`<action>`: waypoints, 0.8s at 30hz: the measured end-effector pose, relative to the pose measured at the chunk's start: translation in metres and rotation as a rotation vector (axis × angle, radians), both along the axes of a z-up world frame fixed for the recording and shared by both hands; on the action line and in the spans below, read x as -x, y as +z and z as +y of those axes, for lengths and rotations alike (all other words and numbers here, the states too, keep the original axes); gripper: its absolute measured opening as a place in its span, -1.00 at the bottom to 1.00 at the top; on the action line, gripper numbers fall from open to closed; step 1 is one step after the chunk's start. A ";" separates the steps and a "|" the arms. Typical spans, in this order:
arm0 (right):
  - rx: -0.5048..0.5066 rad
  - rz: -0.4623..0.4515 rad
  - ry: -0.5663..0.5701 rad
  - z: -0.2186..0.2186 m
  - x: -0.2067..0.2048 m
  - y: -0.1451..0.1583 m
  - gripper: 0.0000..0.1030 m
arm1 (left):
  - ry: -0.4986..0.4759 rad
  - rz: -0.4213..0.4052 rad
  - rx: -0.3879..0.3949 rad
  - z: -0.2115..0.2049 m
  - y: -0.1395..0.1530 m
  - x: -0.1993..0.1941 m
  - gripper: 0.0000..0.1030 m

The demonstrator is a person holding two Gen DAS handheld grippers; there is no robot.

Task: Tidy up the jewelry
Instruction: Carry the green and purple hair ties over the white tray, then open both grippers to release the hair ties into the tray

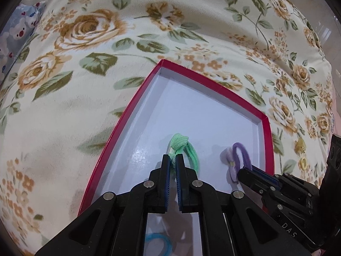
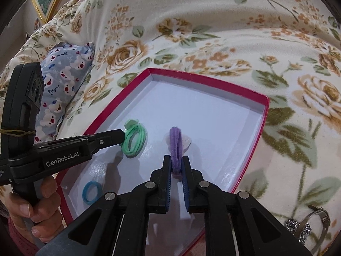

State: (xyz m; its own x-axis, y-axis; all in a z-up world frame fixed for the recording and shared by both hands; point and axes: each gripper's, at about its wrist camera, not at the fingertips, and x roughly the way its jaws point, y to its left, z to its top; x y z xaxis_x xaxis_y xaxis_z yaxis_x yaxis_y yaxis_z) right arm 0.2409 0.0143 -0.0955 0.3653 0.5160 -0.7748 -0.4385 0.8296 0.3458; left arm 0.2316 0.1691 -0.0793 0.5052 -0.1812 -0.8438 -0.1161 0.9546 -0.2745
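Note:
A shallow red box with a white floor lies on a floral bedspread. My left gripper is shut on a green hair tie, which rests on the box floor; in the right wrist view the same gripper pinches the green hair tie from the left. My right gripper is shut on a purple hair tie that stands on edge over the box floor. In the left wrist view it reaches in from the right to the purple tie. A blue hair tie lies loose near the box's front left corner.
A silver bracelet or watch lies on the bedspread outside the box at the lower right. A bear-print pillow sits to the left of the box. A person's hand grips the left tool's handle.

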 end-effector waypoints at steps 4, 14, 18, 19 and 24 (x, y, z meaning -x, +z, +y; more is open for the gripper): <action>-0.011 0.008 -0.006 -0.002 0.000 0.001 -0.75 | -0.002 0.001 -0.008 0.000 -0.001 -0.001 -0.84; -0.047 -0.009 -0.027 -0.015 0.008 0.017 -0.44 | 0.025 -0.019 -0.022 0.000 0.012 0.022 -0.57; -0.063 -0.025 -0.042 -0.026 0.016 0.027 -0.43 | 0.036 -0.027 -0.010 0.001 0.020 0.036 -0.50; -0.069 -0.030 -0.049 -0.030 0.018 0.030 -0.40 | 0.039 -0.029 -0.009 0.001 0.022 0.040 -0.47; -0.081 -0.043 -0.085 -0.051 0.028 0.038 -0.30 | 0.038 -0.042 0.004 -0.006 0.031 0.056 -0.38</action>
State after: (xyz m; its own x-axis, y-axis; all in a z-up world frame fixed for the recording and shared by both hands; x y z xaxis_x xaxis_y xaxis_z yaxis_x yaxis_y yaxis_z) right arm 0.2125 -0.0367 -0.0574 0.4428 0.5419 -0.7144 -0.3837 0.8346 0.3953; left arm 0.1760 0.1634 -0.0481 0.5464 -0.1647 -0.8212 -0.1408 0.9485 -0.2839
